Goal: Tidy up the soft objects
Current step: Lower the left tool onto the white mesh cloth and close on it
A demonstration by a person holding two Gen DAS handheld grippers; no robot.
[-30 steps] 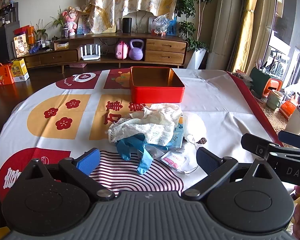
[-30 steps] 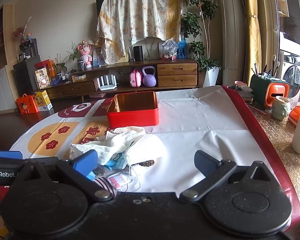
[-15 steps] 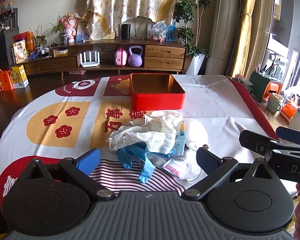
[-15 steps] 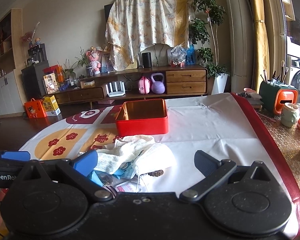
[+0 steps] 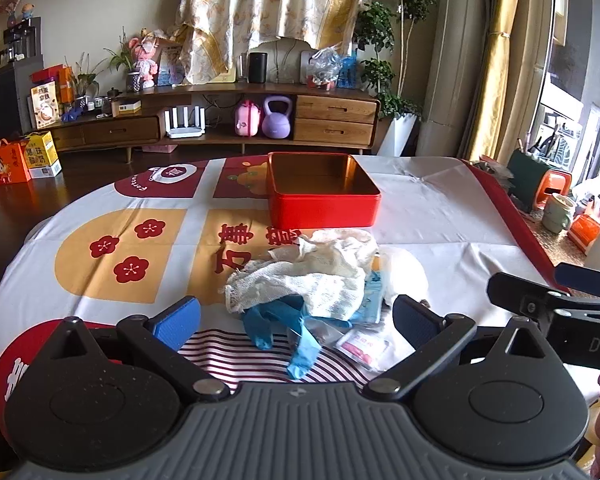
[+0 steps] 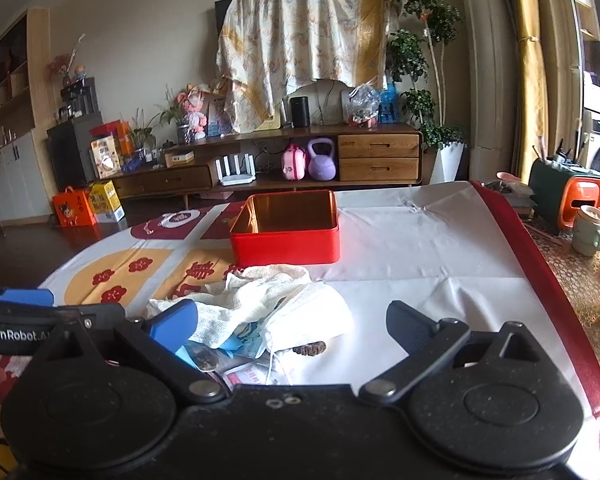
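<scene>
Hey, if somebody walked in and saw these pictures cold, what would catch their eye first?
Probably the open red tin, empty and bright near the middle of the patterned tablecloth. Just in front of it lies a jumbled heap: a white mesh cloth draped over blue gloves and small packets. The left gripper and right gripper both sit open at the near edge, holding nothing.

I see tin box (image 5: 323, 196) on table (image 5: 440, 216), toward far edge, near middle. Pile of soft things (image 5: 312, 280) just before box, toward near edge: mesh cloth (image 5: 300, 284) on top, glove (image 5: 292, 328) under it on near side, 1 small packet (image 5: 363, 346) at pile's near-right.
</scene>
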